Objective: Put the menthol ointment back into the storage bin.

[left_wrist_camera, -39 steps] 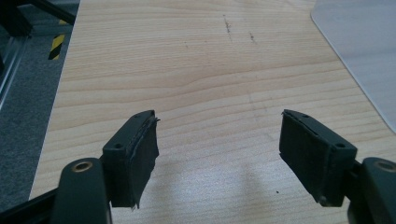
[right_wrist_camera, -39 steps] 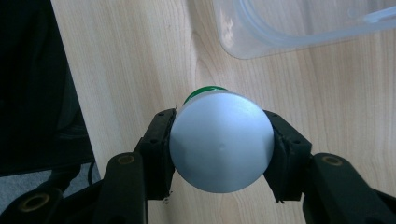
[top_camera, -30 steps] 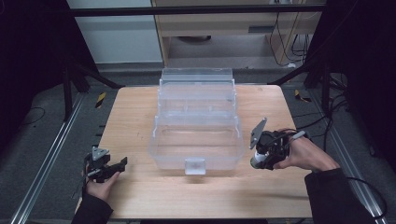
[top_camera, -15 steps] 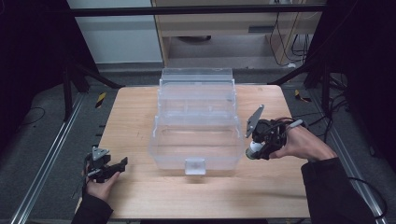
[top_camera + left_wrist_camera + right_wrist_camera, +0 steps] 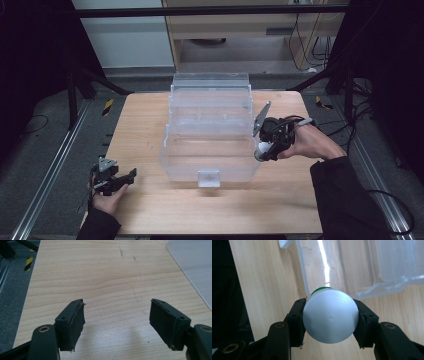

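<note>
1. Right hand-held gripper [image 5: 264, 149] is clamped on a small white bottle [image 5: 330, 318]; the jaws press its two sides. A thin green band shows at the bottle's far end in the right gripper view.
2. Change since a second ago: the right hand-held gripper has travelled left and slightly away from the person, from open worktop near the right edge to the right end wall of the clear plastic box [image 5: 210, 150]. It now sits just beside that wall, at or over the rim; whether it touches, cannot tell.
3. The right hand [image 5: 311, 142] has followed it in, forearm and dark sleeve entering from the lower right.
4. Left hand-held gripper [image 5: 118, 181]: no change across the frames. It rests low at the front-left of the worktop [image 5: 150, 120], well apart from the box. Jaws stand wide apart with bare wood between them in the left gripper view.
5. The box has not shifted: mid-worktop, tiered trays stepping up towards the back, small latch [image 5: 209, 178] on its front wall.
6. Writing and brands: none legible. The bottle's rounded end is plain with a small central dimple. The box is unmarked. A yellow-black striped tape piece [image 5: 107, 106] lies on the floor left of the worktop.
</note>
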Motion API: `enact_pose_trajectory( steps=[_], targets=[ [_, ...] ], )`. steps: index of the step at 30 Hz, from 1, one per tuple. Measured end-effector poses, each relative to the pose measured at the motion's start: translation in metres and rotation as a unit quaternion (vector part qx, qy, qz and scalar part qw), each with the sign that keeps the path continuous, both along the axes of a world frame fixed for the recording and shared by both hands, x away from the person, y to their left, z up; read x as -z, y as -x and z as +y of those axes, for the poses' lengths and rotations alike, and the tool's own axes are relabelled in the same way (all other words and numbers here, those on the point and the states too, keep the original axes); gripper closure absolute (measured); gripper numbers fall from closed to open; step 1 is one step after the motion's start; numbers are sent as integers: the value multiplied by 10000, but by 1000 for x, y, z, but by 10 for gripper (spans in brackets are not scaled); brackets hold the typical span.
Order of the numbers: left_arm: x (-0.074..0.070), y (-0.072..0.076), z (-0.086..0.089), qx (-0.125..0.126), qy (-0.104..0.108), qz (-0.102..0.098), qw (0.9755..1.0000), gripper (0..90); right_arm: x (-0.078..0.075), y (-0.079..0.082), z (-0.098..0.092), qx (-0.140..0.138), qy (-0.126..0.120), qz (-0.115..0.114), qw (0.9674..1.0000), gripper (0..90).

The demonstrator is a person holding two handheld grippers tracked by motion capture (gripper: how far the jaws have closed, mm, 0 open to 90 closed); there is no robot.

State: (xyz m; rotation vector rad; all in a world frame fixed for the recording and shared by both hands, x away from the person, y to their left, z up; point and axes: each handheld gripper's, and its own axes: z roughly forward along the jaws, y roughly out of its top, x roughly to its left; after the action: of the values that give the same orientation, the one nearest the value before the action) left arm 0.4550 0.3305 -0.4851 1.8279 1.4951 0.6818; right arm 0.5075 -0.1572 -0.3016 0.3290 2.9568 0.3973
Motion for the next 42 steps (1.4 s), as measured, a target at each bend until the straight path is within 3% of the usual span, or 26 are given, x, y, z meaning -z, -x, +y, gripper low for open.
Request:
enact_pose_trajectory(
  steps=[6, 25, 42],
  targets=[
    [0, 0, 0, 3, 0, 4, 10000, 276, 2, -9, 8, 31, -48, 5, 10000, 501],
    [0, 0, 1, 10, 2, 3, 10000, 277, 33, -33, 34, -224, 66, 40, 9997, 501],
    [0, 0, 1, 7, -3, 0, 10000, 278, 61, -41, 36, -249, 236, 183, 9992, 501]
  ],
)
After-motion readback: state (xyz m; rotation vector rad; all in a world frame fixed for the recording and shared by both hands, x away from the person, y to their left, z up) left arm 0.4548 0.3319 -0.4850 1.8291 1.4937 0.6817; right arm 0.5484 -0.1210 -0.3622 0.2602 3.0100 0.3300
